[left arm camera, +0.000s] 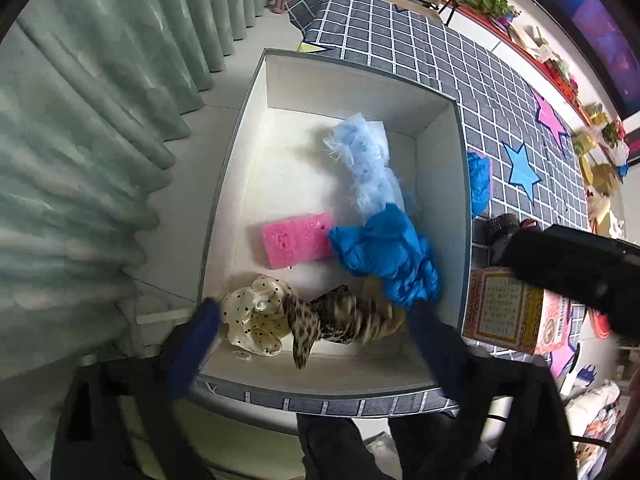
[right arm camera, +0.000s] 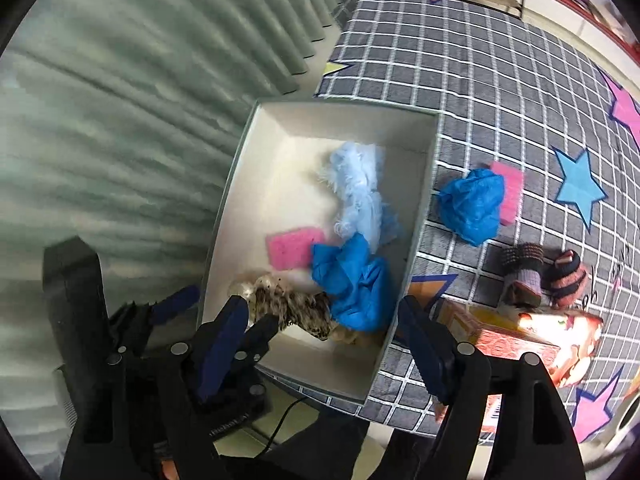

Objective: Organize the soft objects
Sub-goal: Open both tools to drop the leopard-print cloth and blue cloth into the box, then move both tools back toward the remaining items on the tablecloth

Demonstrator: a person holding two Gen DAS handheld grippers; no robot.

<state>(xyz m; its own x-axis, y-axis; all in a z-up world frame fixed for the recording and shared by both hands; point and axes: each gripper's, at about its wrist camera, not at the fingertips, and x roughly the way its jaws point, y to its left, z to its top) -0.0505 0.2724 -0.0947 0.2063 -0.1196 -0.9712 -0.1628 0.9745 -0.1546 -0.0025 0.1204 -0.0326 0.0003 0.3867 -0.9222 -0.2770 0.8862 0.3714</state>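
Observation:
A white-lined box (left arm camera: 442, 184) on the grid-patterned cloth holds a pale blue fluffy cloth (left arm camera: 366, 160), a pink sponge (left arm camera: 296, 242), a crumpled blue glove (left arm camera: 390, 254), a cream dotted scrunchie (left arm camera: 256, 318) and a brown patterned scrunchie (left arm camera: 340, 320). My left gripper (left arm camera: 320, 340) hangs open over the two scrunchies, its pads clear of them. My right gripper (right arm camera: 324, 340) is open above the same corner of the box (right arm camera: 424, 208), with the patterned scrunchie (right arm camera: 296, 308) lying loose below. Its black body (left arm camera: 580, 264) shows at the right of the left wrist view.
Outside the box, on the cloth (right arm camera: 500, 80), lie a second blue glove (right arm camera: 472, 204), a pink sponge (right arm camera: 511, 192) and two knitted socks (right arm camera: 522, 272). A colourful printed carton (right arm camera: 520, 336) stands close to the box. Green curtains (left arm camera: 80, 140) hang along the left.

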